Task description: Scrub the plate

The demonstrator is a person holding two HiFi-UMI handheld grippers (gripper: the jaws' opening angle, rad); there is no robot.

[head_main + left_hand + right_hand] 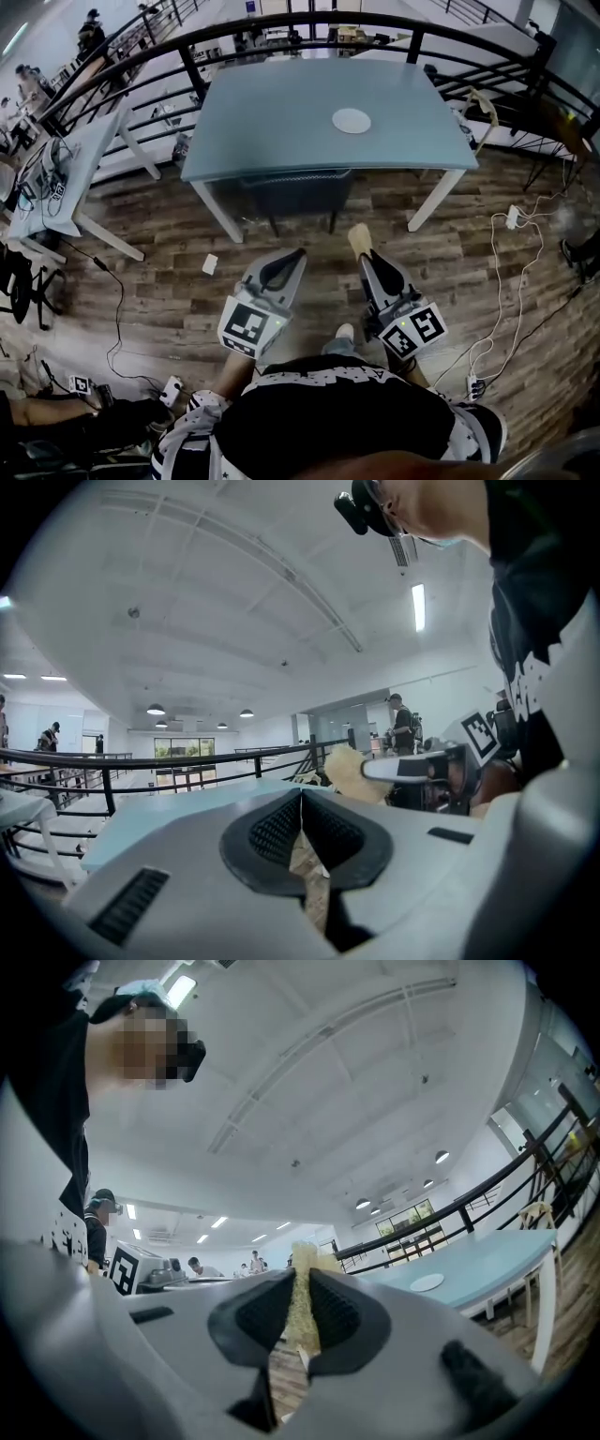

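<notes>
A small white plate [352, 120] lies on the blue-grey table [281, 131], well ahead of both grippers; it also shows as the plate [427, 1282] at the right of the right gripper view. My right gripper [361, 247] is held near my body over the wooden floor and is shut on a yellow sponge [358, 238]. The sponge [302, 1305] stands pinched between the dark pads. My left gripper [292, 257] hovers beside it, jaws shut with nothing between them. The left gripper view shows the sponge [352, 772] at its right.
A dark chair [298, 192] is tucked under the table's near edge. A black curved railing [281, 28] runs behind the table. Another table [66, 178] stands to the left. Cables and a power strip [512, 217] lie on the floor at right, a white scrap [210, 263] at left.
</notes>
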